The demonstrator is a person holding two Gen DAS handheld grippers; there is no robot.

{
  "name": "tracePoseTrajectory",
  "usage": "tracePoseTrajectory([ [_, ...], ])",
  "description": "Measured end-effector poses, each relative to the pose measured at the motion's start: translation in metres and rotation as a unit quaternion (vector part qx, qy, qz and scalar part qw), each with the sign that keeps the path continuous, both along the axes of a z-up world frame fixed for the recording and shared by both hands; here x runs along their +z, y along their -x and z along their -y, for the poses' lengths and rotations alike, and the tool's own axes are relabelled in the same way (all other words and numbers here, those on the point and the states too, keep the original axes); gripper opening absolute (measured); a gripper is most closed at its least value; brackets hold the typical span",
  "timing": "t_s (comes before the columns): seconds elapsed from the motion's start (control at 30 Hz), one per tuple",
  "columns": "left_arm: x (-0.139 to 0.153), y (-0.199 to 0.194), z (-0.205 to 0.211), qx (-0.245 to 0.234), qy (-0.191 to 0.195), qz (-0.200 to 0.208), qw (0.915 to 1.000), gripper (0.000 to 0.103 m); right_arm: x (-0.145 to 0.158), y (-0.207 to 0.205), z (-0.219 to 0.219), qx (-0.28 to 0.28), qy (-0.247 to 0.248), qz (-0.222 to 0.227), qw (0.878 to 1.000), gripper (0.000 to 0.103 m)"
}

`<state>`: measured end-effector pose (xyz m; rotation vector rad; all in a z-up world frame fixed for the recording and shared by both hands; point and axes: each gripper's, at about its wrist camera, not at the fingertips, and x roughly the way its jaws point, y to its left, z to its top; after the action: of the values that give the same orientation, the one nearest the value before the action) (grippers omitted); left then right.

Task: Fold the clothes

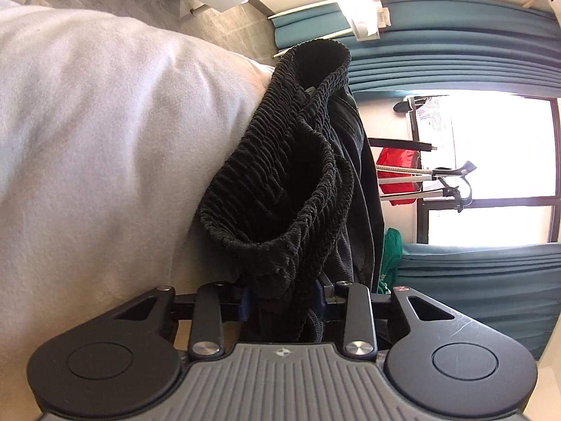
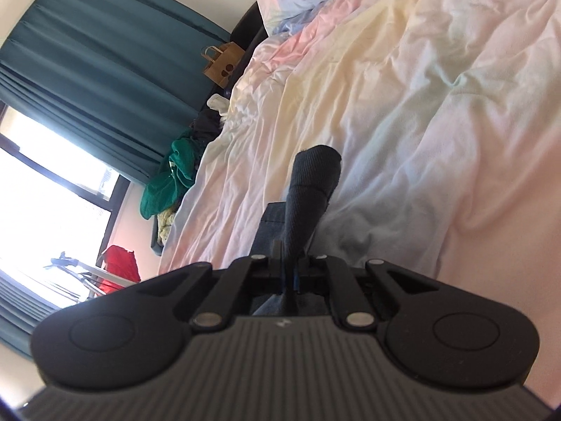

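Black, ribbed elastic formed the gathered waistband of the dark garment (image 1: 280,175), which bunched between the left gripper (image 1: 283,298) fingers; these were closed partway, clamping the thick cloth beside the white bedsheet (image 1: 87,140). The right gripper (image 2: 288,273) fingers were pinched nearly together on a narrow knit fold of the same garment (image 2: 308,189), held above the rumpled pastel duvet (image 2: 403,87). Teal curtains (image 2: 87,52), a green cloth heap (image 2: 168,179) and a paper bag (image 2: 221,63) lay beyond.

Garment (image 1: 298,161) between bedding (image 1: 105,140) left and curtains (image 1: 473,52) right
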<state>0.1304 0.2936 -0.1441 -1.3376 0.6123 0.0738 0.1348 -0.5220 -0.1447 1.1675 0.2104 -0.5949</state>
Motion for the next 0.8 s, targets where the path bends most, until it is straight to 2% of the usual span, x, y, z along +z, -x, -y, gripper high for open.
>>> tracePoseTrajectory([
  [0.13, 0.031, 0.017, -0.003, 0.01, -0.047, 0.033, 0.9983, 0.021, 0.007, 0.014, 0.001, -0.017, 0.004, 0.006, 1.0, 0.007],
  [0.43, 0.108, 0.062, -0.045, 0.039, -0.11, 0.057, 0.9915, 0.017, 0.011, 0.043, 0.007, -0.06, 0.013, 0.027, 0.998, 0.006],
  [0.5, 0.126, 0.067, -0.058, 0.041, -0.115, 0.058, 0.9908, 0.017, 0.014, 0.046, 0.005, -0.066, 0.026, 0.03, 0.997, 0.006],
  [0.67, 0.149, 0.073, -0.076, 0.026, -0.108, 0.044, 0.9928, 0.017, 0.038, 0.049, -0.008, -0.066, 0.113, 0.045, 0.99, 0.006],
  [0.8, 0.152, 0.082, -0.091, 0.019, -0.118, 0.03, 0.9924, 0.017, 0.031, 0.061, -0.002, -0.082, 0.075, 0.008, 0.994, 0.006],
])
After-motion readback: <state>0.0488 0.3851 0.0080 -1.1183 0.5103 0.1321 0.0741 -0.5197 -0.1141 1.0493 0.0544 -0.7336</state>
